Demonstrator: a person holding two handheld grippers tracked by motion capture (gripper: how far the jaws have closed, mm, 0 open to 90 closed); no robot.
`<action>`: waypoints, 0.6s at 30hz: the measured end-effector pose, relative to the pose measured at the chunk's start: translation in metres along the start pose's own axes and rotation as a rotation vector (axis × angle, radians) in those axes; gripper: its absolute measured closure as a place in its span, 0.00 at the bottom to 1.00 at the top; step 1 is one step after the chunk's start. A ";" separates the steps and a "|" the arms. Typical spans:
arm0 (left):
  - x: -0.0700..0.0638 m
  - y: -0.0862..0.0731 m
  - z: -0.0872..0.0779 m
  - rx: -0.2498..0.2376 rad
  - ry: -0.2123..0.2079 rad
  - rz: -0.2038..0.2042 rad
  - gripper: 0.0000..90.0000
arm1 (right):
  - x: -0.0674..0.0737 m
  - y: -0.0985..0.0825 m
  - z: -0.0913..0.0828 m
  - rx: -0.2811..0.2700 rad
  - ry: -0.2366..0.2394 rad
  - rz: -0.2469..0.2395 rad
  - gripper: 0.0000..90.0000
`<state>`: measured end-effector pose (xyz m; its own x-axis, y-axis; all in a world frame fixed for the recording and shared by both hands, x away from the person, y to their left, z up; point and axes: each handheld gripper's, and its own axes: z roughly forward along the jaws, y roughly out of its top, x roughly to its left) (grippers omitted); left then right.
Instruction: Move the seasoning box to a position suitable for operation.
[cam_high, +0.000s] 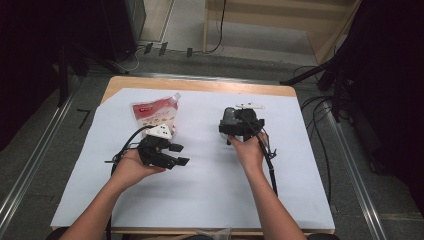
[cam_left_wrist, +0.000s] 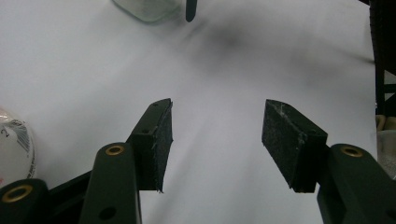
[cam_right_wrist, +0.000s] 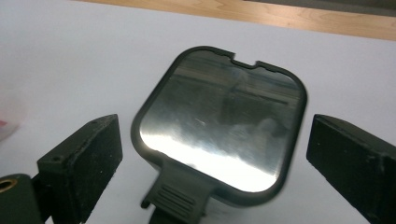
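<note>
The right gripper (cam_right_wrist: 212, 154) is standing with its jaws wide apart, and the dark square lid with a shiny steel-like top and a ribbed tab (cam_right_wrist: 219, 121) is lying between them on the white paper sheet (cam_right_wrist: 70, 60); the pads are not touching it, there is a gap on both sides. In the high view this gripper (cam_high: 239, 125) is sitting approx. in the middle of the sheet, toward the far edge. The left gripper (cam_left_wrist: 217, 140) is also open, w/ nothing between its pads, only bare sheet under it. It is staying just in front of the red-and-white plastic pouch with a spout (cam_high: 156, 114), which is lying on the sheet's far-left part.
</note>
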<state>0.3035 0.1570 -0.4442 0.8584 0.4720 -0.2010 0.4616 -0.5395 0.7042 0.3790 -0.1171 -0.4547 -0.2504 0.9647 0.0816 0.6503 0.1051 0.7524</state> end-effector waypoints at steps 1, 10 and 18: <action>0.000 0.000 0.000 -0.004 -0.003 -0.001 0.50 | 0.003 0.000 0.003 -0.004 -0.013 0.009 0.03; 0.001 -0.001 0.000 0.005 0.009 -0.002 0.50 | 0.019 -0.014 0.028 -0.030 -0.158 0.093 0.02; 0.003 -0.002 0.000 -0.003 0.006 -0.009 0.50 | 0.017 -0.028 0.041 -0.051 -0.173 0.157 0.13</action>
<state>0.3052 0.1594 -0.4462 0.8528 0.4813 -0.2029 0.4685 -0.5330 0.7046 0.3865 -0.0941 -0.5011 -0.0193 0.9957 0.0904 0.6332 -0.0578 0.7719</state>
